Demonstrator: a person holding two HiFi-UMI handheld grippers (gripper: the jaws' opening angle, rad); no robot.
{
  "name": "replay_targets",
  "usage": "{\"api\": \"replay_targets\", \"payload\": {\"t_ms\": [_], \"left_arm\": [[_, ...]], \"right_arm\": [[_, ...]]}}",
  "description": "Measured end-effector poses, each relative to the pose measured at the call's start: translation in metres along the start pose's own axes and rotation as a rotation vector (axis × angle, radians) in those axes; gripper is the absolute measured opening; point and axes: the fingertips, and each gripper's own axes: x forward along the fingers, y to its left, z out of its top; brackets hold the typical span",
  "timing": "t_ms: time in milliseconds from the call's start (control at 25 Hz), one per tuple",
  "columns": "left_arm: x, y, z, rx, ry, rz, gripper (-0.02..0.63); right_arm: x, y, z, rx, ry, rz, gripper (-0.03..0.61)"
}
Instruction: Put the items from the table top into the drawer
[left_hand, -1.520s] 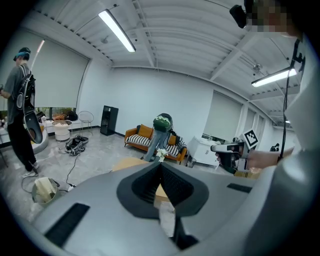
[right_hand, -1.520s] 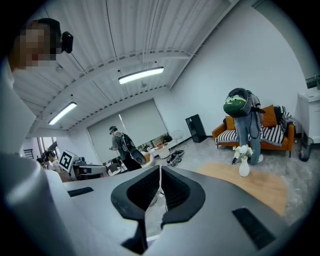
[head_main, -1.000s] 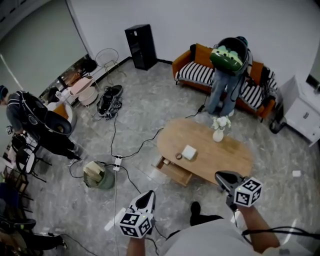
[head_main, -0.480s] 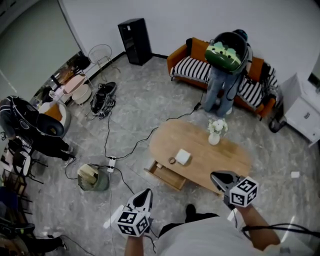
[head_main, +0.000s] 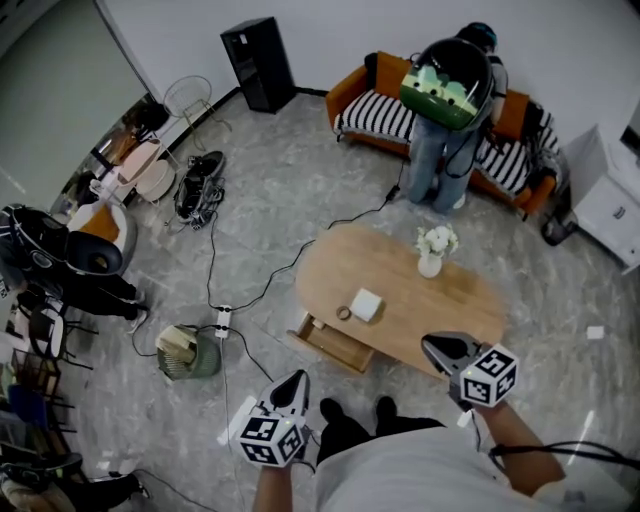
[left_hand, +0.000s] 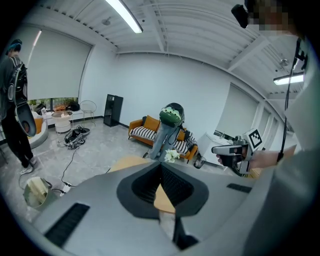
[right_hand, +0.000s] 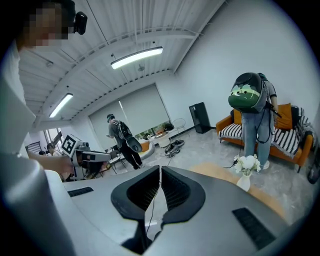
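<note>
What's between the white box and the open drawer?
In the head view, a small round thing sits on the tabletop between the white box and the open drawer.

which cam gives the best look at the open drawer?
Head view: the drawer shows from above, pulled out from under the table, inside visible. The left gripper view and the right gripper view catch only a bit of that table; the drawer is in neither.
</note>
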Motion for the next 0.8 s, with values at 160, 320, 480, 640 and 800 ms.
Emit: {"api": "replay_targets", "payload": {"t_ms": [160,320,480,640,800], "left_arm": [[0.021,0.009,0.006,0.000,0.018,-0.015,0.002],[0.042,0.023,0.007,0.005,0.053,-0.041,0.002],[0.068,0.043,0.011,0.005,0.088,-0.069,0.002],[0.093,0.057,0.009,0.036,0.128,-0.117,0.002],[0.113,0.073,0.005,0.055,0.162,-0.153,0.002]], "right_arm": [[0.010,-0.008,-0.002,0.016,0.009,-0.022,0.037],[0.019,-0.015,-0.007,0.051,-0.005,-0.068,0.037],[0.031,-0.020,-0.009,0.101,-0.030,-0.126,0.037],[0.044,-0.022,-0.020,0.145,-0.027,-0.186,0.037],[0.064,-0.022,-0.027,0.171,-0.012,-0.224,0.037]]}}
